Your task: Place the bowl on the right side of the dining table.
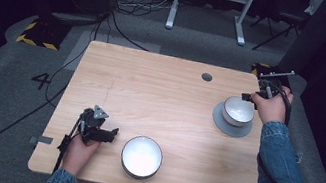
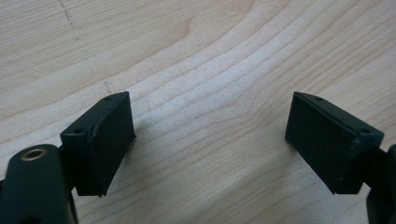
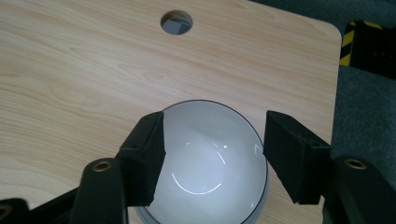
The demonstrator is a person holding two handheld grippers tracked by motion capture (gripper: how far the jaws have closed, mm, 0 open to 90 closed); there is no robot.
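Near edge, a white bowl sits by the spread left claw; far right, the right claw gapes over the bowl on its grey plate — a rim pinch could slip, tipping it.

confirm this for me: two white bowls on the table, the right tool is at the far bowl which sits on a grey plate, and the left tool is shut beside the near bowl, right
Not quite: the left tool is open, not shut. The left gripper view shows its jaws spread wide over bare table. The rest holds: in the high view the right tool is at the far bowl, which sits on a grey plate, and the left tool is beside the near bowl.
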